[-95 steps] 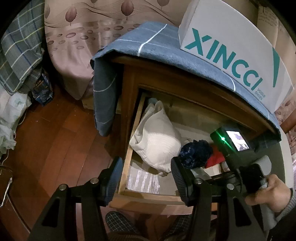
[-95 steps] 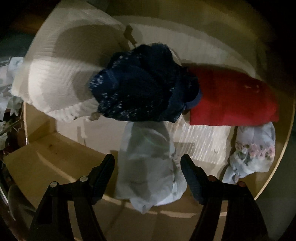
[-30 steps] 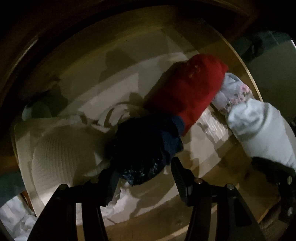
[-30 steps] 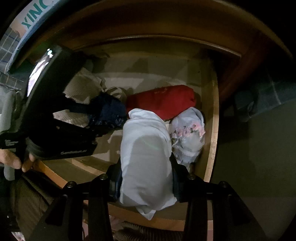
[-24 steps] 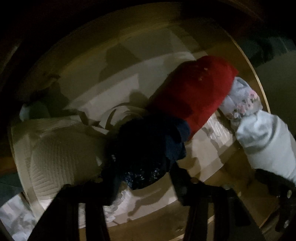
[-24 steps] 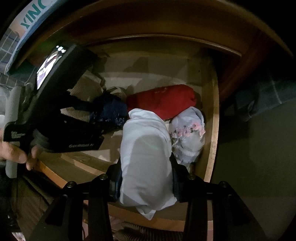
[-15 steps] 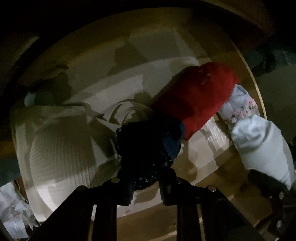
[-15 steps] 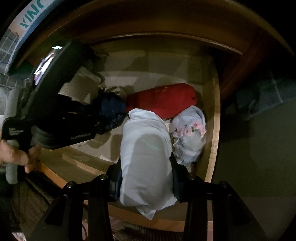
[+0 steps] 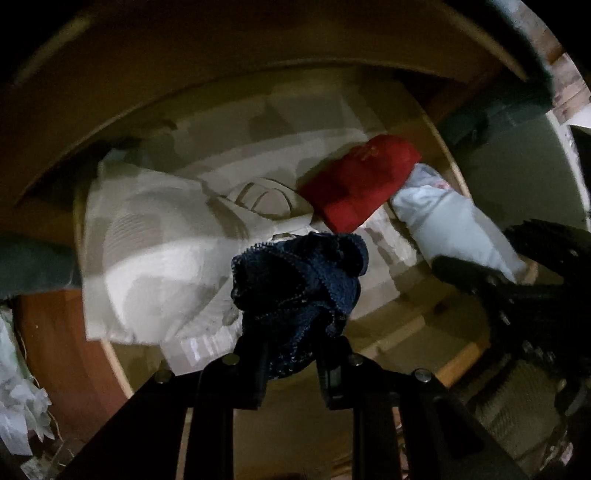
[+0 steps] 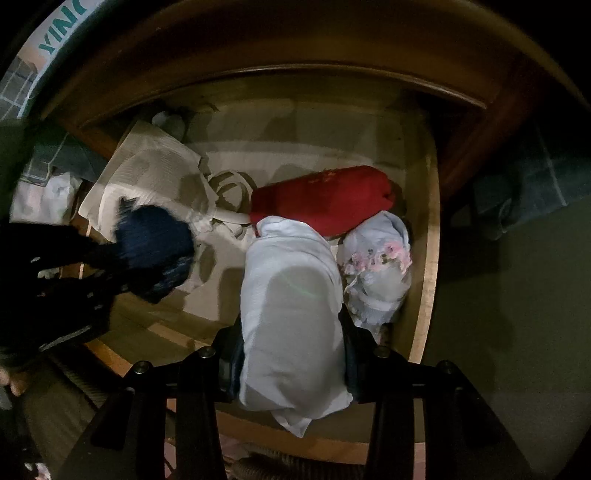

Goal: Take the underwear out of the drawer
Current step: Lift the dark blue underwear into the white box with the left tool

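Note:
My left gripper (image 9: 290, 360) is shut on a crumpled dark blue underwear (image 9: 299, 280), which hangs clear above the open wooden drawer (image 9: 458, 362). The same blue bundle (image 10: 151, 247) shows at the left of the right wrist view. Nearer the drawer's front, my right gripper (image 10: 291, 354) is shut on a pale blue rolled underwear (image 10: 291, 306), with its jaws pressed on both sides of the roll. That pale roll (image 9: 458, 229) also appears at the right of the left wrist view. A red rolled piece (image 10: 325, 199) and a white floral piece (image 10: 376, 266) lie in the drawer.
A cream ribbed cloth bag (image 9: 147, 258) fills the drawer's left side. The cabinet's wooden frame (image 10: 332, 48) overhangs the back of the drawer. A white box with teal letters (image 10: 55, 33) sits on top. Wooden floor (image 9: 62, 354) shows at the left.
My left gripper closed on the dark blue underwear and lifted it up off the cream bag. The right gripper kept still with the pale blue roll.

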Demonstrator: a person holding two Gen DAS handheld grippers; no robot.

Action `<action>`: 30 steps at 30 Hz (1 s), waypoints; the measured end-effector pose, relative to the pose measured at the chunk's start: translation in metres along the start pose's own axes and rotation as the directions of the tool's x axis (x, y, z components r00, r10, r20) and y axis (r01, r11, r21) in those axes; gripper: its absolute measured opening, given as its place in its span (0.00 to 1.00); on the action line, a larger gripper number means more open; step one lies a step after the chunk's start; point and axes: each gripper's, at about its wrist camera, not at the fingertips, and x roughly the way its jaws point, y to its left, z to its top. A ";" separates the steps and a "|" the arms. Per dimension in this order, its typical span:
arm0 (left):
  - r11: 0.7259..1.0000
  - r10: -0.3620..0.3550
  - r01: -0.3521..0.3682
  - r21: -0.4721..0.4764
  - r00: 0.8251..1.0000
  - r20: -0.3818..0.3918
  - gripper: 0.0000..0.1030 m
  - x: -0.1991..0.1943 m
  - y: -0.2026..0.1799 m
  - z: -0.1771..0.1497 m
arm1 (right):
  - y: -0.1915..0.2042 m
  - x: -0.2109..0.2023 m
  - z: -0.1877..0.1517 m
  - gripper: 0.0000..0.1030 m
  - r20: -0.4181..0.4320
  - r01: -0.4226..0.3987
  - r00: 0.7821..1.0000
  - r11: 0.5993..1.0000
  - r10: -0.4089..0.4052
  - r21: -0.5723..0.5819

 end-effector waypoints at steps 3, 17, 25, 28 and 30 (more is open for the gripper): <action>1.000 0.001 0.000 -0.027 0.999 0.044 0.21 -0.021 -0.006 -0.012 | -0.001 0.001 0.000 0.37 0.000 0.007 1.000 1.000 -0.007 0.002; 0.991 -0.009 0.050 -0.124 0.950 0.311 0.21 -0.140 0.008 -0.035 | -0.001 0.001 -0.001 0.37 -0.006 0.010 1.000 1.000 -0.010 -0.008; 0.998 0.008 0.022 -0.058 0.882 0.471 0.21 -0.233 -0.003 -0.024 | -0.001 0.001 -0.001 0.37 -0.003 0.012 1.000 1.000 -0.012 -0.008; 0.998 0.042 -0.011 -0.061 0.850 0.525 0.21 -0.266 -0.007 -0.006 | 0.000 0.001 -0.001 0.37 -0.001 0.011 1.000 1.000 -0.011 -0.007; 0.996 0.068 -0.028 -0.081 0.831 0.552 0.21 -0.285 -0.005 0.003 | 0.000 0.001 -0.001 0.37 0.001 0.011 1.000 1.000 -0.011 -0.008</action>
